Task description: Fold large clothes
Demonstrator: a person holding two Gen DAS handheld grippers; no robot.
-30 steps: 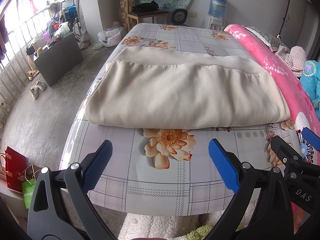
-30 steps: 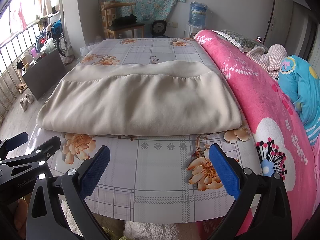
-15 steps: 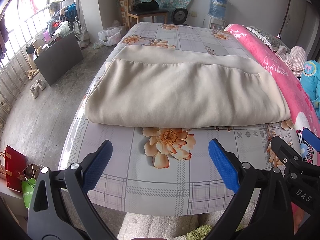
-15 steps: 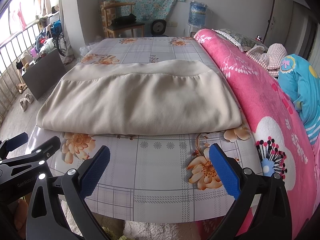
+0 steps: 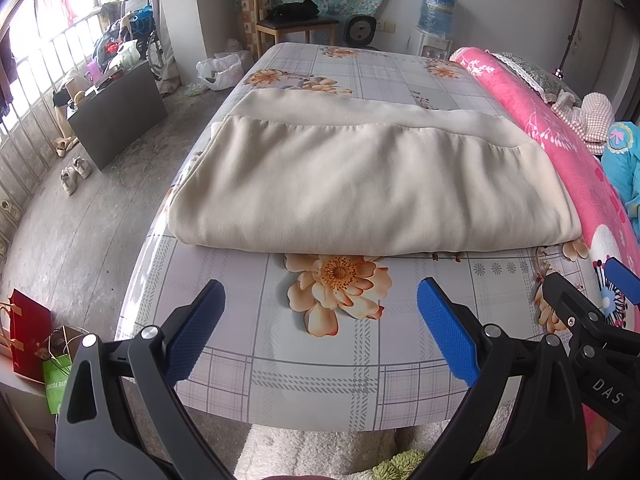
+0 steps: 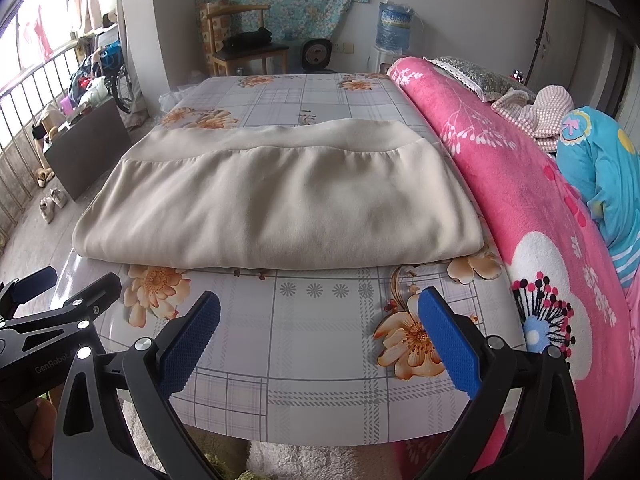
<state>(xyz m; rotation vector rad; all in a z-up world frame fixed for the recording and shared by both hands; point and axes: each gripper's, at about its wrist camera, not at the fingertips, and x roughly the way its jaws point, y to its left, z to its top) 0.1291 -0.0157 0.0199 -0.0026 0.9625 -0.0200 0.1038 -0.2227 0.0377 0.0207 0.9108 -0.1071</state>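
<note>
Holding both the left gripper and right gripper wide apart and empty, I see the garment lying ahead of the fingers, its long axis crosswise, about equally near each.

A lived-in bedroom in a home: a bed under a floral plaid sheet, a pink blanket heaped alongside, a wooden chair and water dispenser at the far wall, shoes on the concrete floor, laundry hanging by the barred window.
</note>
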